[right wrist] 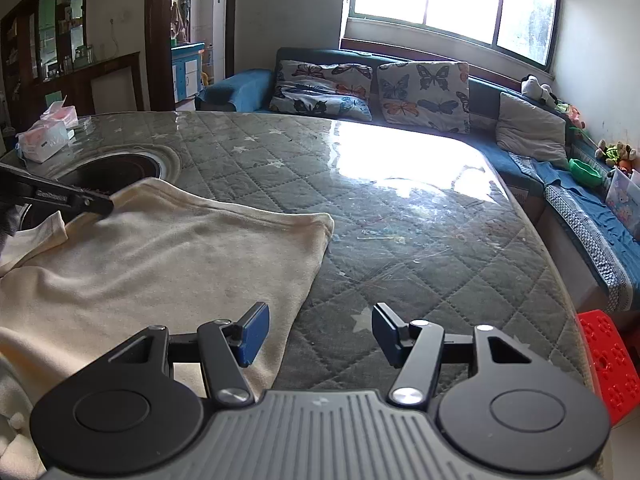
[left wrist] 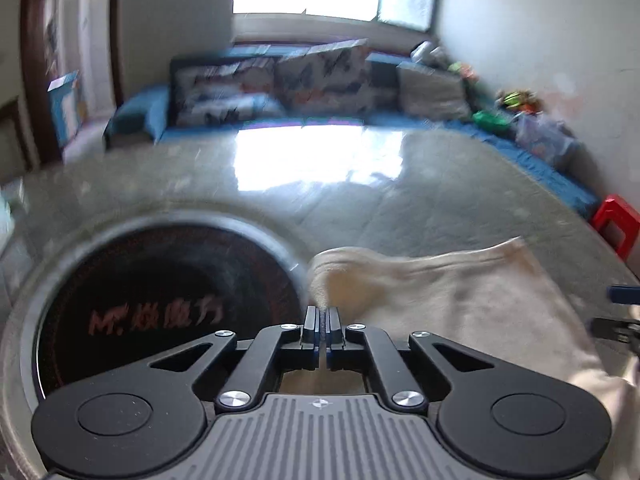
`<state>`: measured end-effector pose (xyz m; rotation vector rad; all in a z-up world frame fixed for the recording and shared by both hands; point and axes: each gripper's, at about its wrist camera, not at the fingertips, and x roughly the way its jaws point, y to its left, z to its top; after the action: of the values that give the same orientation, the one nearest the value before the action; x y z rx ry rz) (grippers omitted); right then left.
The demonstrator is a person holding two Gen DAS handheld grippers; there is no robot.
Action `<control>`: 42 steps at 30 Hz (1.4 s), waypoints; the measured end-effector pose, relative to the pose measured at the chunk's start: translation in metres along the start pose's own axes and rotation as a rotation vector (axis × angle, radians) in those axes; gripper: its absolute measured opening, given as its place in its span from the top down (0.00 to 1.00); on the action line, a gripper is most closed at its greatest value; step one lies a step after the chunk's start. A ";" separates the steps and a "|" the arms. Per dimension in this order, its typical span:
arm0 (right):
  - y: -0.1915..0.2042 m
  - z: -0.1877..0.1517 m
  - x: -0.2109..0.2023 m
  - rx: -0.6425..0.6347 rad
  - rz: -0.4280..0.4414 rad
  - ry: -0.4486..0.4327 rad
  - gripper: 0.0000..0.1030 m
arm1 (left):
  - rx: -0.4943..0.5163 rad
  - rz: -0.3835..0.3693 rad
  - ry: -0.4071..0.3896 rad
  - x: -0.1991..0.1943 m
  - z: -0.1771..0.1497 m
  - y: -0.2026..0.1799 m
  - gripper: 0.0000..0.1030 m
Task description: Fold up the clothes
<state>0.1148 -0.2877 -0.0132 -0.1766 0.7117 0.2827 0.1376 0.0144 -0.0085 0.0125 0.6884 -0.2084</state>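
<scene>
A cream garment lies spread on the quilted grey table; it also shows in the left wrist view. My left gripper has its jaws closed at the garment's far left edge, and the cloth bunches up at its tips. It appears in the right wrist view pressed against that edge. My right gripper is open and empty, hovering over the garment's near right edge, with its left pad over the cloth and its right pad over the table.
A round black hotplate is set in the table left of the garment. Tissue boxes stand at the table's far left. A blue sofa with cushions runs behind and along the right. A red stool stands at the right.
</scene>
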 end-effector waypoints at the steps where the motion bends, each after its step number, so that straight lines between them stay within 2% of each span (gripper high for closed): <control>1: -0.001 0.000 0.000 0.003 -0.002 0.000 0.44 | 0.029 -0.020 -0.024 -0.009 -0.002 -0.008 0.97; 3: 0.000 0.000 0.001 0.007 -0.002 0.000 0.44 | 0.087 -0.082 -0.043 -0.023 -0.010 -0.025 0.97; 7: 0.001 0.000 0.003 0.014 -0.003 0.000 0.44 | 0.157 -0.220 0.015 -0.032 -0.031 -0.046 0.93; 10: 0.004 0.001 0.003 0.009 0.002 -0.002 0.44 | 0.184 -0.210 0.011 -0.036 -0.033 -0.053 0.91; 13: 0.005 0.003 0.003 0.006 0.004 -0.007 0.43 | 0.156 -0.179 -0.032 -0.042 -0.026 -0.047 0.81; 14: 0.005 0.004 0.004 0.006 0.003 -0.007 0.43 | 0.148 -0.153 -0.038 -0.041 -0.023 -0.045 0.74; 15: 0.005 0.004 0.005 0.006 0.003 -0.007 0.43 | 0.139 -0.127 -0.042 -0.039 -0.020 -0.043 0.63; 17: 0.005 0.005 0.007 0.009 0.006 -0.006 0.43 | 0.107 -0.104 -0.010 -0.030 -0.015 -0.039 0.57; 19: 0.006 0.006 0.008 0.015 0.014 -0.004 0.43 | 0.088 -0.118 0.033 -0.022 -0.016 -0.036 0.57; 21: 0.006 0.008 0.010 0.013 0.018 -0.002 0.43 | 0.081 -0.146 0.071 -0.017 -0.018 -0.034 0.63; 22: 0.006 0.009 0.012 0.011 0.020 0.000 0.43 | 0.088 -0.152 0.079 -0.014 -0.019 -0.036 0.71; 23: 0.006 0.010 0.013 0.010 0.023 0.002 0.44 | 0.094 -0.152 0.079 -0.012 -0.019 -0.036 0.86; 24: 0.006 0.011 0.015 0.009 0.026 0.004 0.44 | 0.099 -0.149 0.076 -0.010 -0.019 -0.035 0.91; 29: 0.008 0.021 0.027 0.000 0.053 0.015 0.44 | 0.030 -0.010 -0.017 -0.007 -0.002 -0.011 0.94; 33: 0.011 0.033 0.042 -0.016 0.082 0.018 0.49 | -0.038 0.124 -0.035 0.007 0.012 0.017 0.94; 37: 0.015 0.045 0.062 -0.030 0.093 0.028 0.54 | -0.071 0.153 0.005 0.022 0.012 0.036 0.94; 42: 0.012 0.055 0.092 -0.002 0.061 0.048 0.62 | -0.081 0.166 0.033 0.036 0.010 0.045 0.94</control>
<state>0.2115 -0.2444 -0.0340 -0.1642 0.7653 0.3385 0.1797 0.0505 -0.0254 -0.0045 0.7242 -0.0205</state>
